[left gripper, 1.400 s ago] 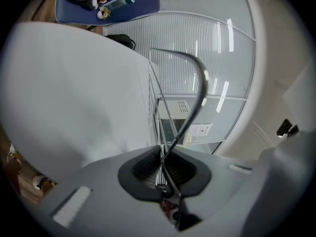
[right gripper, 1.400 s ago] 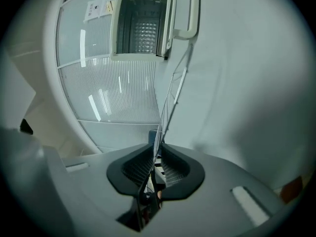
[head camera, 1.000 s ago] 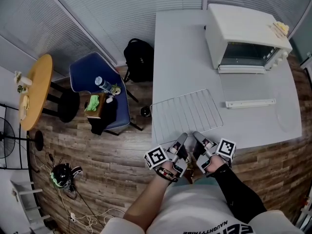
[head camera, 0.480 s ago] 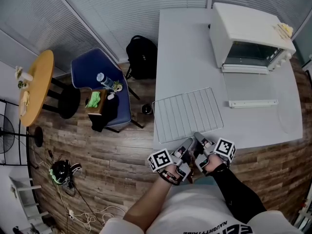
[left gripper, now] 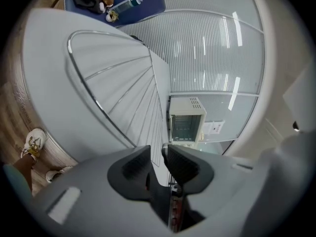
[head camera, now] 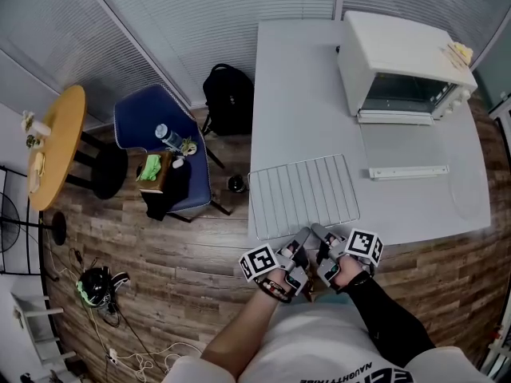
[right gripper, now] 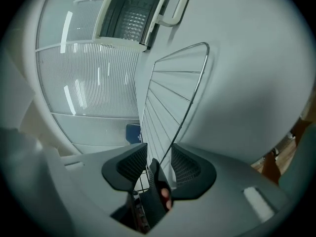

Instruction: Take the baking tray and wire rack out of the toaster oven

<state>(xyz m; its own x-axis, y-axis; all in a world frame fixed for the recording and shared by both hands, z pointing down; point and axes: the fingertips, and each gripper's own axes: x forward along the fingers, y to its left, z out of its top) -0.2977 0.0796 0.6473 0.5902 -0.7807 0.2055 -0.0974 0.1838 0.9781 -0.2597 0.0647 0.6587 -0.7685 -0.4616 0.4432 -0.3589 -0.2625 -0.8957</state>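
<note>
Left claw (left gripper: 157, 151), right claw (right gripper: 158, 152) – both just opened, wire rack (head camera: 303, 194) rim between | shirt (head camera: 319, 349) – NAUGHTYTREE

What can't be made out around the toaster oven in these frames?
- Toaster oven interior: its own roof hides it in the head view; small and dim in the right gripper view, so no tray can be confirmed.
- Yellow item on its roof: too small, head view.
- Knobs: too small to read, head view.
</note>
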